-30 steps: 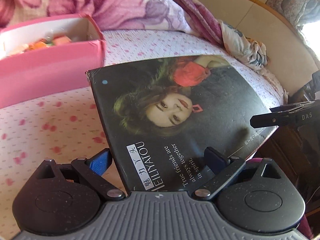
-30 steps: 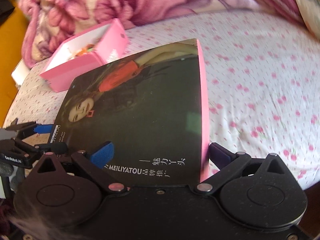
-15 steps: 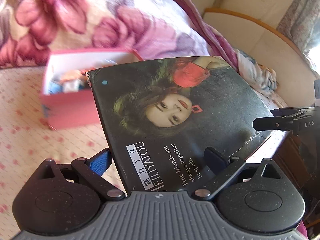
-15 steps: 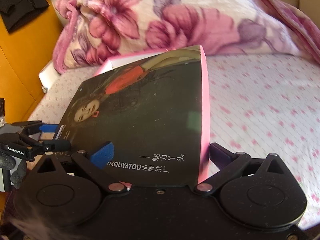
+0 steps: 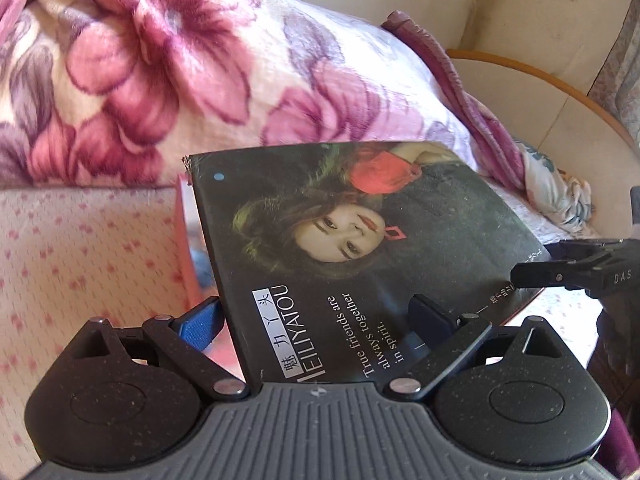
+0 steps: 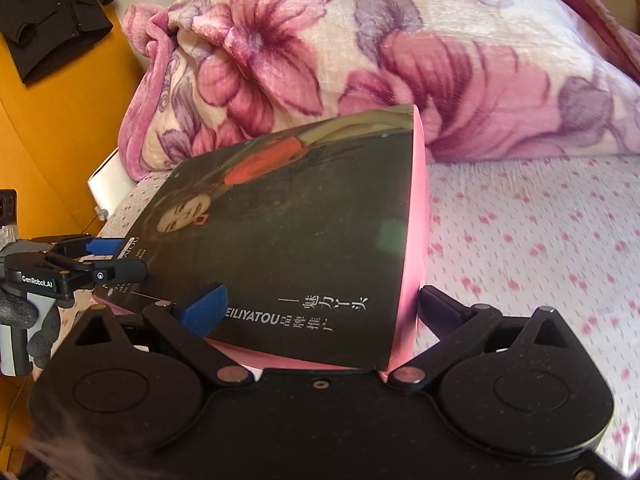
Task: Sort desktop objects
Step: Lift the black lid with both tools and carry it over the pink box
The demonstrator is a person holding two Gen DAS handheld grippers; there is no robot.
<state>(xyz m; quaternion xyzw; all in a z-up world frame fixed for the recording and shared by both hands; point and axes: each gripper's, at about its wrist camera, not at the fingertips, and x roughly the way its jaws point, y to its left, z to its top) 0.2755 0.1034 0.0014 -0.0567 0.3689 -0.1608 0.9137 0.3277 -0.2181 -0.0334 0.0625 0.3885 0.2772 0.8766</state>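
Left gripper (image 5: 316, 320): you are holding it at the near edge of the box lid (image 5: 360, 264), its fingers (image 5: 198, 320) set wide, one blue pad under the lid's left edge and the dark pad lying on top of the printed face. They are bracketing the lid; whether they are actually pressing it, you cannot tell from here.

Right gripper (image 6: 320, 308): you are holding it at the lid's (image 6: 304, 240) other near corner, fingers (image 6: 204, 308) spread about as far as the lid is wide. The blue pad is resting on the dark printed top, the dark pad is touching the pink side wall.

Each gripper in the other's view: the right gripper (image 5: 560, 272) is showing at the lid's right edge in the left wrist view; the left gripper (image 6: 100, 260) is showing at the lid's left corner in the right wrist view, its fingers closing over that corner.

Box lid: it is hanging between your two grippers, tilted, raised off the bed sheet (image 6: 540, 248). Its top is carrying a dark printed picture with white lettering; its rim is pink.

Pink box (image 5: 186, 248): only a sliver is peeking out beyond the lid's left edge, sitting on the bed sheet (image 5: 80, 248).

Floral blanket (image 5: 160, 60): it is lying bunched beyond the lid, filling the far part of both views (image 6: 400, 48).
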